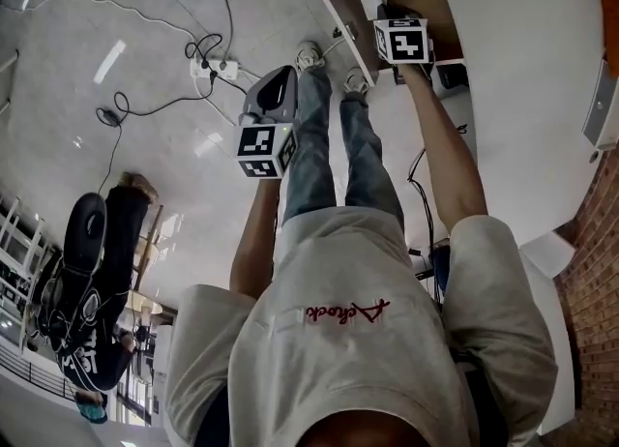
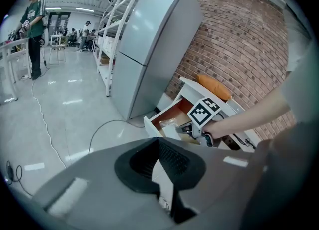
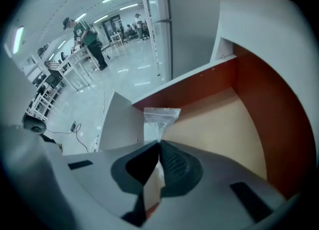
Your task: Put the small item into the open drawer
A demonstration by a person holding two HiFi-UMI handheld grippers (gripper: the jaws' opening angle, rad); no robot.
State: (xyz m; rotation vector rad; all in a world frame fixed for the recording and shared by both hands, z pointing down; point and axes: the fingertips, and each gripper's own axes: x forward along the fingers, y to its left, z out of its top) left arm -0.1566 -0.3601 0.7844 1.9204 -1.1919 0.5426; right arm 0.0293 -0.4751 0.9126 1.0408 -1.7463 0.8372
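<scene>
Our right gripper (image 3: pixel 159 144) pinched the bag (image 3: pixel 161 117), length seemingly pointing ahead over the mostly bare drawer (image 3: pixel 224 124); left gripper (image 2: pixel 158 143) jaws were together, empty.

The right gripper (image 3: pixel 158 147) has its jaws together on a small clear plastic bag (image 3: pixel 160 116), held above the tan floor of the open drawer (image 3: pixel 224 124), near its reddish-brown wall.

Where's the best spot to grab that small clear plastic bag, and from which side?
Pinch its thin flat edge, coming from above, as the right claw does. The small clear plastic bag is limp and flat, so shut tips hold it while the rest hangs toward the open brown-lined drawer.
</scene>
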